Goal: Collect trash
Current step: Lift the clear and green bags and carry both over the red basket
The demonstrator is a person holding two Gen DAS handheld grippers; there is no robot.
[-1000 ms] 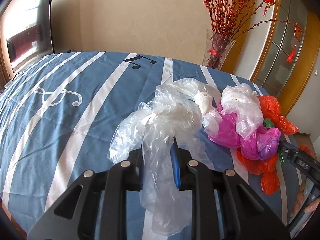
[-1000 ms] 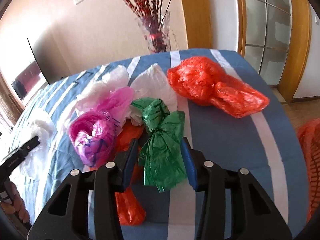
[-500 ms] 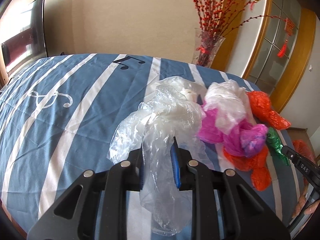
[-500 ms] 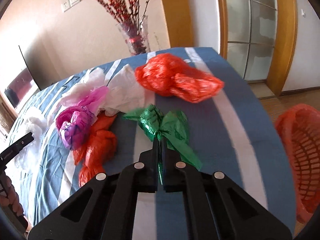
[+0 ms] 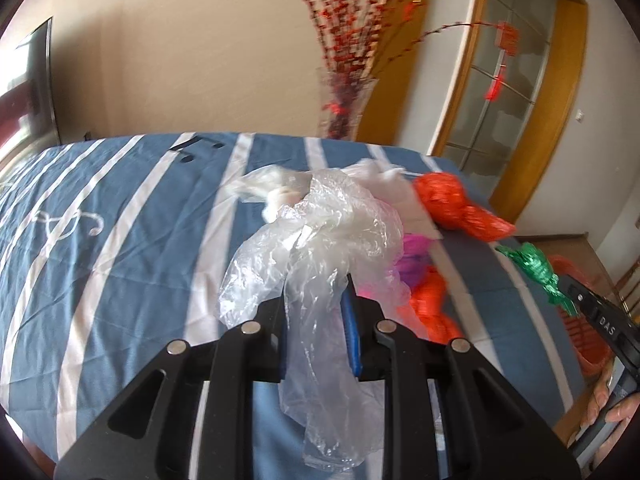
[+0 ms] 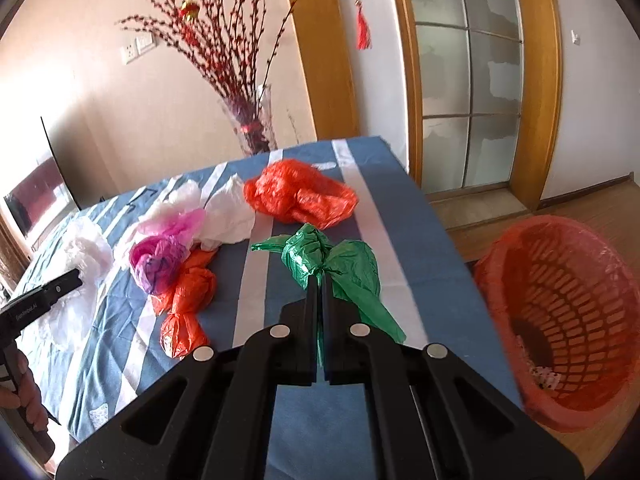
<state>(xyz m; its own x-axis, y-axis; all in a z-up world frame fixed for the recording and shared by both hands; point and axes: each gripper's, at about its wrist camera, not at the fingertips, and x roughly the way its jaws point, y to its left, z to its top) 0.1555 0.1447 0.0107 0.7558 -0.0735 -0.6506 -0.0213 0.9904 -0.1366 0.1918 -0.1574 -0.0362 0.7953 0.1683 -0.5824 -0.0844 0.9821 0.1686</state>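
Observation:
My left gripper (image 5: 316,292) is shut on a crumpled clear plastic bag (image 5: 320,248), which hangs above the blue striped tablecloth (image 5: 120,220). My right gripper (image 6: 320,280) is shut on a knotted green plastic bag (image 6: 332,256), lifted near the table's right edge; the same green bag (image 5: 532,268) shows at the right of the left wrist view. On the cloth lie a large orange bag (image 6: 300,196), a smaller orange bag (image 6: 188,296), a pink and purple bag (image 6: 160,256) and white bags (image 6: 228,212). An orange mesh basket (image 6: 568,320) lined with plastic stands on the floor to the right.
A glass vase (image 6: 252,124) of red branches stands behind the table's far edge. A wooden-framed glass door (image 6: 468,80) is at the right. A dark screen (image 5: 36,88) is on the left wall. A hand (image 5: 616,412) holds the right gripper's handle.
The right gripper has shut on the green bag, lifted it and carried it right toward the basket. The left gripper has risen and moved right with the clear bag.

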